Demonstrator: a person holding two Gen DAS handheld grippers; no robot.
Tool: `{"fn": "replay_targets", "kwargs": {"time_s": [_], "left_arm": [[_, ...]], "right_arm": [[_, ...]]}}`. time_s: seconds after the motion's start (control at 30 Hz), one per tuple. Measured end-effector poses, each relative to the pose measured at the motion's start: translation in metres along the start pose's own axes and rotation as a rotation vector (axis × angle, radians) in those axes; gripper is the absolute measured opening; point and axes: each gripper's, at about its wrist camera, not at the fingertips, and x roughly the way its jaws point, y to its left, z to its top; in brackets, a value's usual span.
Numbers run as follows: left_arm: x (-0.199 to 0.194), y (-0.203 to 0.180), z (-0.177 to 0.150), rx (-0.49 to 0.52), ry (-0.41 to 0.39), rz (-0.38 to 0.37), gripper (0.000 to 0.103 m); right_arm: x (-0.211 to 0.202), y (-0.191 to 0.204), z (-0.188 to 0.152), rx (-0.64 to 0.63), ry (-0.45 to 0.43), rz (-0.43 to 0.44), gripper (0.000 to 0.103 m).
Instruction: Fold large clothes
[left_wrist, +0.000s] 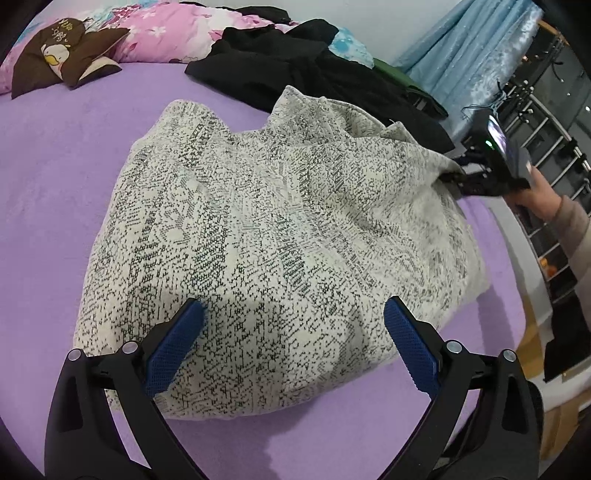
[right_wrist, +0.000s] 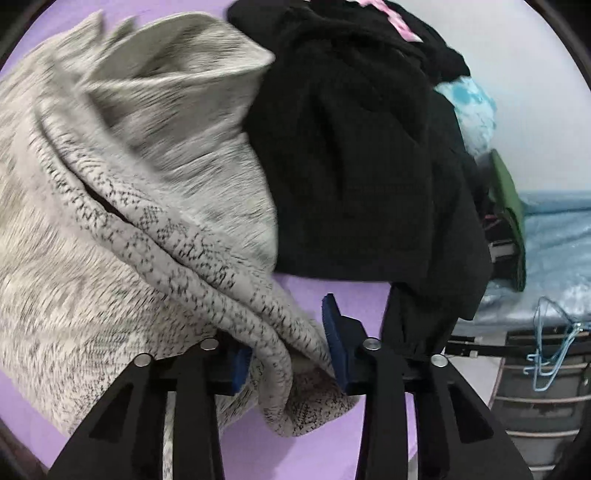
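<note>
Speckled sweater (left_wrist: 280, 236) found bunched on purple bed (left_wrist: 55, 192), not yet folded; black clothes (left_wrist: 314, 77) heaped behind, untouched. Left tongs (left_wrist: 293, 314) spread wide above near hem, nothing held. Right tongs (right_wrist: 288, 343) partly closed around rolled sweater edge; firm grip could not be told

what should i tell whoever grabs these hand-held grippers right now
Left hand-held gripper: open, over the near edge of the speckled cream sweater, holding nothing.
Right hand-held gripper: closed on a bunched edge of the sweater at its far right side.
The sweater lies rumpled on the purple bed sheet; the black clothes are piled behind it.
Done: one edge gripped.
Left: probably grip the near edge with the left, spread the sweater flat, then fold it.
</note>
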Motion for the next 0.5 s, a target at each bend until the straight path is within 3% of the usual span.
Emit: {"fn": "replay_targets", "kwargs": {"time_s": [0.03,0.1,0.23,0.3,0.4,0.5], "left_arm": [[0.0,0.0,0.0,-0.001,-0.001,0.001,0.094],[-0.001,0.0,-0.002,-0.002,-0.001,0.005,0.094],[-0.001,-0.001,-0.004,0.003,0.003,0.008,0.094],[-0.002,0.0,-0.004,-0.001,0.004,0.007,0.094],[-0.003,0.003,-0.003,-0.013,-0.001,0.005,0.094],[-0.005,0.005,-0.002,-0.02,-0.004,0.011,0.094]], "right_arm": [[0.009,-0.004,0.005,0.021,0.02,-0.028,0.067],[0.02,-0.012,0.011,0.058,0.058,-0.054,0.082],[0.021,-0.036,0.017,0.13,0.063,-0.089,0.084],[0.01,-0.049,0.013,0.173,0.038,-0.057,0.084],[0.01,-0.051,0.007,0.129,0.051,-0.1,0.088],[0.014,-0.065,0.0,0.23,0.06,-0.006,0.088]]}}
